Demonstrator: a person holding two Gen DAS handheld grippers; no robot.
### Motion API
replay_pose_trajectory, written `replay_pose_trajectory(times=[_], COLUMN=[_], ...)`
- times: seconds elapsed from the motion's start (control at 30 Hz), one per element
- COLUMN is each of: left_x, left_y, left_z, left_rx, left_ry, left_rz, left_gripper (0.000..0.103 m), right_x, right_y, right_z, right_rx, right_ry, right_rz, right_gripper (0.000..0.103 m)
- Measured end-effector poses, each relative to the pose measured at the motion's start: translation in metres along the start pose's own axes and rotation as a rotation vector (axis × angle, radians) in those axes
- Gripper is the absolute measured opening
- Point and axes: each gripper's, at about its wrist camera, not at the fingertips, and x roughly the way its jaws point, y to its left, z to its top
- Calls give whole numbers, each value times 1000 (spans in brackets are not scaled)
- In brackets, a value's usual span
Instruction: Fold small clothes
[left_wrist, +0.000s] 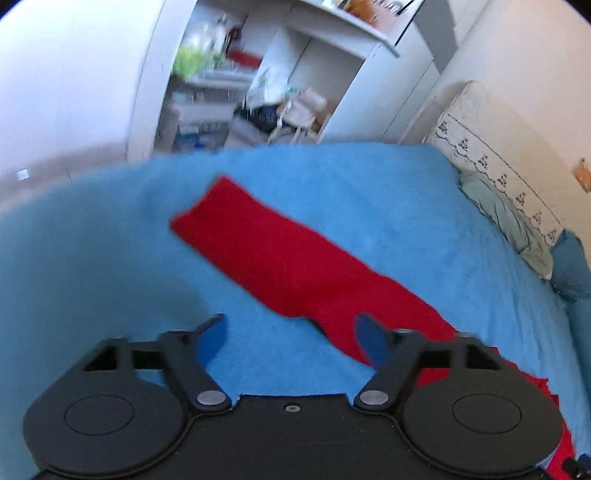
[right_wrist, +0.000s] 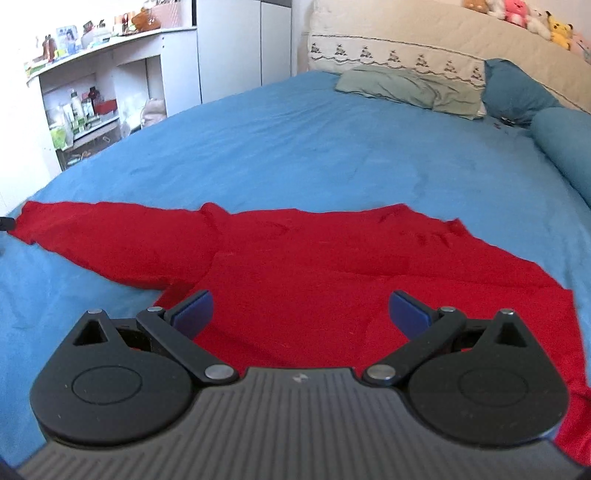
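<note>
Your left tool (left_wrist: 290, 336) gaping, gripping nothing, red top's (right_wrist: 295, 266) sleeve (left_wrist: 266, 247) stretching ahead of it, your right tool (right_wrist: 300, 314) spread wide over the top's body, top flat on the bed (right_wrist: 295, 147)

Bedroom surroundings
Blue bedspread (right_wrist: 314, 147); green pillow (right_wrist: 410, 90) far right, cluttered white shelves (right_wrist: 92, 85) far left, plush toys (right_wrist: 517, 14).
</note>
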Motion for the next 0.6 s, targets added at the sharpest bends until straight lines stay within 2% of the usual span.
replay_pose_trajectory(times=[0.07,0.23,0.33,0.37,0.4,0.53,0.6], left_x=[17,44,55,58,59,49,34], left_y=[0,-2,-1,-3,-5,-29,-58], left_z=[0,10,20,22,24,26,26], left_rx=[-4,-7,20,40,62,143,196], left_ry=[4,-54,-69,-70,-70,-110,-156], left_rz=[-13,-6,30,44,50,70,32], left_gripper=[60,58,34,21,14,7,7], right_x=[10,26,32,33,34,35,30], right_y=[4,3,-3,-6,-8,-21,-29], right_z=[-1,-3,-4,-5,-6,-10,-9], right_rx=[0,12,23,28,37,93,113], right_ry=[4,1,1,-1,-2,-8,-20], right_rz=[0,12,7,2,-3,-12,-16], right_gripper=[103,103,103,103,103,103,103])
